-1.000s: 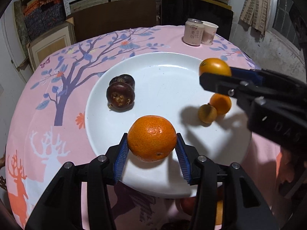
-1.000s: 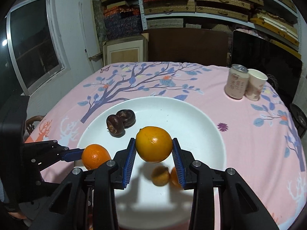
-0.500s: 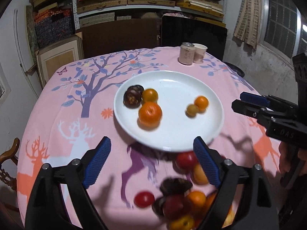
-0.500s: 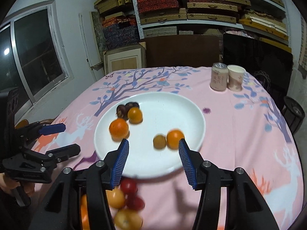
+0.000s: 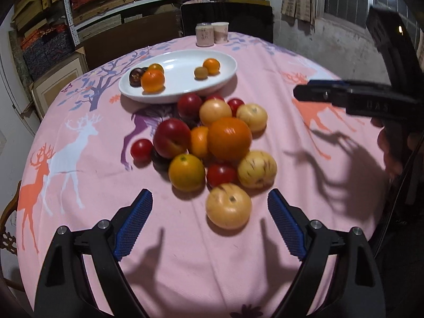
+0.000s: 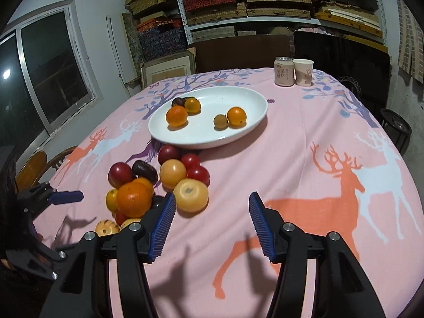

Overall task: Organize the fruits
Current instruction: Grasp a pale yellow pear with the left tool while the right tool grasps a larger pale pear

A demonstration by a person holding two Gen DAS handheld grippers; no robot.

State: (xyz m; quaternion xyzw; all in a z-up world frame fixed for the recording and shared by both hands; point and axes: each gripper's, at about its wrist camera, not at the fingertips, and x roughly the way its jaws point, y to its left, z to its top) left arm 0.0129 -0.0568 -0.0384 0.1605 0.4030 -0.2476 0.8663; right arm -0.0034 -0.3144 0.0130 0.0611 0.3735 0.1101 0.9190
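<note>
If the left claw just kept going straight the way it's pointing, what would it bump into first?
Most likely the pale yellow fruit nearest the open left gripper, at the pile's front edge. Depth is hard to judge, so it might touch the pink tablecloth first.

Only readable stuff: Chinese characters on the can point(image 6: 284, 75) and on the paper cup point(image 6: 303, 72), too small to make out, plus faint embossed letters on the right gripper point(image 5: 377, 106).

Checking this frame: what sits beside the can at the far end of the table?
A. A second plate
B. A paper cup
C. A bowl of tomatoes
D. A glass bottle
B: in the right wrist view a paper cup stands right next to the can on the pink tablecloth, beyond the white plate.
</note>
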